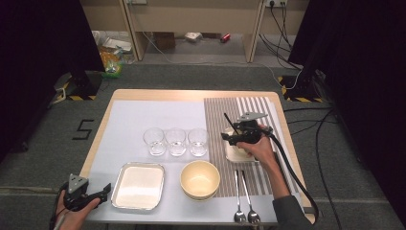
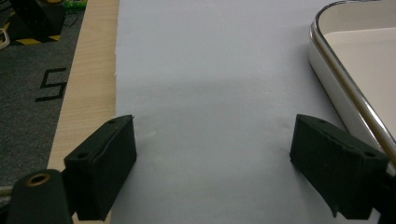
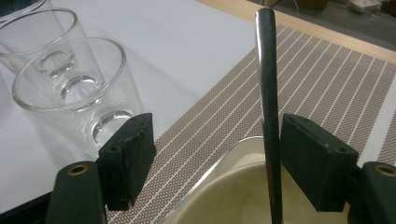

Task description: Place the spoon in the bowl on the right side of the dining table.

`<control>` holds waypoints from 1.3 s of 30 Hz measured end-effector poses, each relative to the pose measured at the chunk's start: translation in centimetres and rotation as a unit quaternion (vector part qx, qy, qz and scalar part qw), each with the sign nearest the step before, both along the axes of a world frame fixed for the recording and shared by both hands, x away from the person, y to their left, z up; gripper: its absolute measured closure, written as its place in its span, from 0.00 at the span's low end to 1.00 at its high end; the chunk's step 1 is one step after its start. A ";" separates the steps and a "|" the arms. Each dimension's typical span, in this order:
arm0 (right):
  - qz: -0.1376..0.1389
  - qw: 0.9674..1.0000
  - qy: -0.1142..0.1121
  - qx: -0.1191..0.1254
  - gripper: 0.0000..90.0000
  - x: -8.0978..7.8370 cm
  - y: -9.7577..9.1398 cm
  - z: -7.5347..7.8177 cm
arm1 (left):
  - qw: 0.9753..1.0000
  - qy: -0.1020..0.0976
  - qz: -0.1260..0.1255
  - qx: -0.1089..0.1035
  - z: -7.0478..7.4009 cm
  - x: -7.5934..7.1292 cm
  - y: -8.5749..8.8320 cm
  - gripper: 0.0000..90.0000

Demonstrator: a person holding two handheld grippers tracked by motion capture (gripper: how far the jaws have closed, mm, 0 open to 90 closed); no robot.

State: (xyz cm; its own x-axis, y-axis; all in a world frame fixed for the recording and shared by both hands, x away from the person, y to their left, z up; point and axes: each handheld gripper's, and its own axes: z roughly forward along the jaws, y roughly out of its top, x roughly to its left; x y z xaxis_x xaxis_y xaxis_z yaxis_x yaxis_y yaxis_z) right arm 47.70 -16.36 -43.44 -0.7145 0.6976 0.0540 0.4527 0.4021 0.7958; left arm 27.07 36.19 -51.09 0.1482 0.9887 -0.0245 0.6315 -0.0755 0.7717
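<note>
Two spoons [image 1: 245, 201] lie side by side at the near edge of the striped mat [image 1: 218, 124], bowls toward the person, handles running away across the table. Just left of the mat's near corner stands a cream bowl [image 1: 200, 178], and left of that a white tray with a metal rim [image 1: 138, 186]. Off the table's near left corner, well apart from the mat, the left gripper [image 1: 103, 189] rests in the person's hand; in the left gripper view its jaws stand wide apart over bare pale sheet, nothing between them, the tray's rim [image 2: 348, 88] just to one side.

On the mat, a small cream dish [image 1: 235, 152] sits under the right gripper [image 1: 229, 137]. A dark, slim utensil handle [image 3: 268, 93] stands in that dish. Its long axis runs upward and leans toward the far left of the table in the high view. In the right gripper view it lies against the inner face of one pad, while the other pad stands clear of it, so the jaws are partly open and not pinching it.

Left of the mat, three clear glasses [image 1: 175, 141] stand in a row.

On the floor beyond the table's left side, a black "5" [image 1: 84, 129] is marked.
</note>
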 end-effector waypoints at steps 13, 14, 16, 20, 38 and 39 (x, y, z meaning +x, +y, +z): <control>0.025 1.000 0.006 0.001 0.31 -0.9 0.7 0.1 | 1.000 0.001 0.000 0.001 0.0 0.0 0.0 0.15; 0.028 1.000 0.007 0.001 0.31 -1.0 0.7 0.0 | 1.000 -0.001 0.001 0.000 0.0 0.0 0.0 0.15; 0.032 0.999 0.009 0.000 0.31 -1.2 0.8 0.0 | 1.000 -0.001 0.001 0.000 0.0 0.0 0.0 0.15; 0.039 0.999 0.007 -0.002 0.31 -1.6 1.0 0.0 | 1.000 -0.002 0.001 -0.001 0.0 0.0 0.0 0.15; 0.054 0.999 -0.002 0.002 0.31 -3.1 0.9 -0.1 | 1.000 -0.002 0.001 -0.001 0.0 0.0 0.0 0.15; 0.055 0.998 -0.002 0.002 0.31 -3.2 1.0 -0.2 | 1.000 -0.003 0.001 -0.001 0.0 0.0 0.0 0.15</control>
State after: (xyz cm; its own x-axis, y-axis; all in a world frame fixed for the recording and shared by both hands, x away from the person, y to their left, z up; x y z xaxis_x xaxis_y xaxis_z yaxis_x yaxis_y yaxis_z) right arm 44.51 -15.39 -43.59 -0.7868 0.6149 0.0535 0.4030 0.4462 0.7991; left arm 27.05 36.17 -51.13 0.1460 0.9889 -0.0257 0.6277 -0.0725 0.7751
